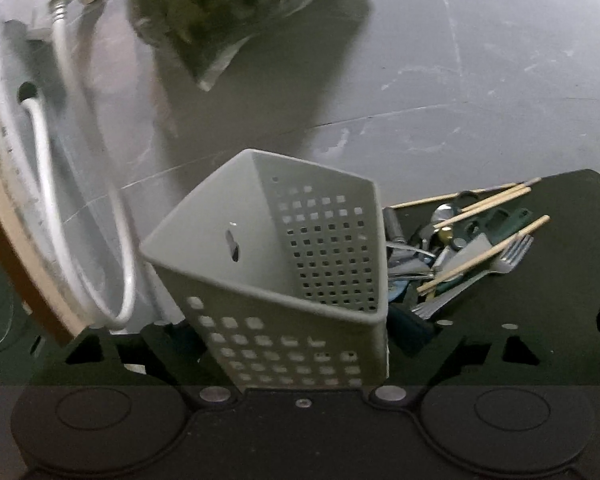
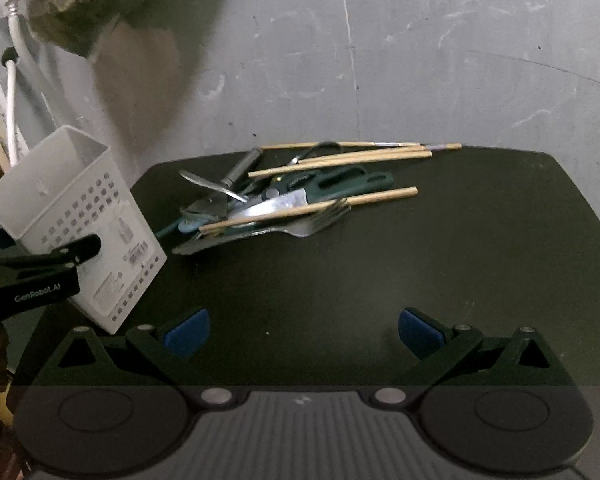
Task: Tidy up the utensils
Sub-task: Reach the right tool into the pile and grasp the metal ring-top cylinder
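A white perforated utensil holder point(image 1: 276, 264) is clamped between my left gripper's fingers and held tilted, its open mouth facing the camera; it looks empty. In the right wrist view the holder point(image 2: 80, 216) leans at the table's left edge with my left gripper point(image 2: 60, 256) shut on its side. A heap of utensils point(image 2: 284, 196) lies on the dark table: chopsticks point(image 2: 352, 156), a fork point(image 2: 316, 222), a spoon point(image 2: 212, 184), green-handled scissors point(image 2: 332, 184). The heap also shows in the left wrist view point(image 1: 460, 248). My right gripper point(image 2: 303, 330) is open and empty, low over the table in front of the heap.
The dark table point(image 2: 460, 272) ends at a grey wall point(image 2: 420, 60). White hoses point(image 1: 48, 184) hang on the wall at the left. A clear plastic bag point(image 1: 228, 12) with greens hangs above the holder.
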A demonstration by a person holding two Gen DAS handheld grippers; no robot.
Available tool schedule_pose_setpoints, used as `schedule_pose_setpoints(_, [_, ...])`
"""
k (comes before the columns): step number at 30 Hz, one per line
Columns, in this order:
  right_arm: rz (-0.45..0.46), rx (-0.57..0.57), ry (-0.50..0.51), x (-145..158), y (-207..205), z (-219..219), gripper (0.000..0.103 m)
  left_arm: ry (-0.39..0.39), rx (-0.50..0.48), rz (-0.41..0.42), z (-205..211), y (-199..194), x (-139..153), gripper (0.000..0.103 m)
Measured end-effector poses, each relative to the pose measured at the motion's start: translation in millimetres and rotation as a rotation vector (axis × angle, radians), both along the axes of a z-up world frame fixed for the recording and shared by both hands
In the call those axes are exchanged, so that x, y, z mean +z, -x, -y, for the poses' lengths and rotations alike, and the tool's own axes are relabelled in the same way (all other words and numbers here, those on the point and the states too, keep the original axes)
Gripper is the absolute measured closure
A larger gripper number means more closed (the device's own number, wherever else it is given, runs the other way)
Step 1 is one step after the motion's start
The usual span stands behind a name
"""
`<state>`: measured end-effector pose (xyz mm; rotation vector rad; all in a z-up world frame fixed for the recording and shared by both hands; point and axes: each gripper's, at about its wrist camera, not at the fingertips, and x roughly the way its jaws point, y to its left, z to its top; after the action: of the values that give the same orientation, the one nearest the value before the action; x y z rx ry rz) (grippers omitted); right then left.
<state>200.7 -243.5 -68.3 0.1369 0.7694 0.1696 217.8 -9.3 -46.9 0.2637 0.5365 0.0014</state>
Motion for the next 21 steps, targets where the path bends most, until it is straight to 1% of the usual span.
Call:
schedule_pose_setpoints(2, [0.002, -0.027, -0.008, 1, 0, -2, 0.000, 0.015, -0.019, -0.003, -4, 0, 1, 0.016])
schedule_pose_setpoints(6, [-0.018, -0.074, -0.025, 0, -8, -8, 0.000, 0.016, -0.061, 0.013, -10, 3, -1, 0.017])
schedule_pose_setpoints(9, [-0.032, -0.078, -0.017, -3, -17, -17, 0.000, 0.036, -0.099, 0.016, -18, 5, -1, 0.020])
schedule_pose_setpoints(12, [-0.031, -0.068, 0.001, -3, -29, -26, 0.000, 0.065, -0.158, 0.007, -28, 8, 1, 0.022])
schedule_pose_setpoints(17, [-0.012, -0.027, 0.041, 2, -68, -39, 0.000, 0.095, -0.165, 0.004, -43, 12, 2, 0.023])
schedule_pose_setpoints(19, [0.004, -0.016, 0.046, 7, -86, -42, 0.000, 0.106, -0.167, 0.011, -43, 12, 3, 0.024])
schedule_pose_setpoints(21, [0.025, 0.003, 0.038, 13, -108, -44, 0.000, 0.099, -0.176, 0.015, -41, 11, 3, 0.024])
